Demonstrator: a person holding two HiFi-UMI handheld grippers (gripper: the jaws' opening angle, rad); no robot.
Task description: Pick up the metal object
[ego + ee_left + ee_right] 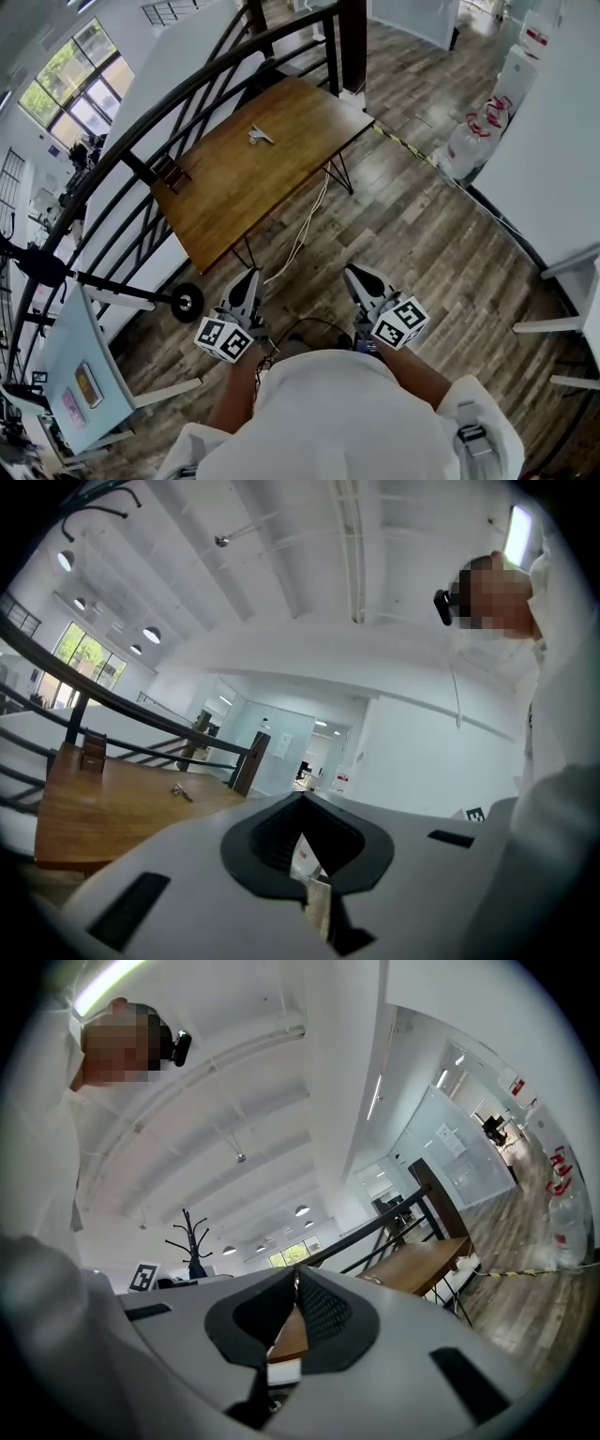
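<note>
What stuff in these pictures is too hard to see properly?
Metal object: too small and far away in the head view to tell what it is, and just a tiny speck in the left gripper view.
Dark thing on the table: too small in both of those views to name.

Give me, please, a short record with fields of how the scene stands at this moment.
table: wooden, ahead of the person, beside a black railing
metal object: small, lying on the table toward its far end, nothing touching it
dark block: near the table's left edge
left tongs: shut, empty, held close to the body over the floor
right tongs: shut, empty, also short of the table
status: pickup not yet begun
</note>
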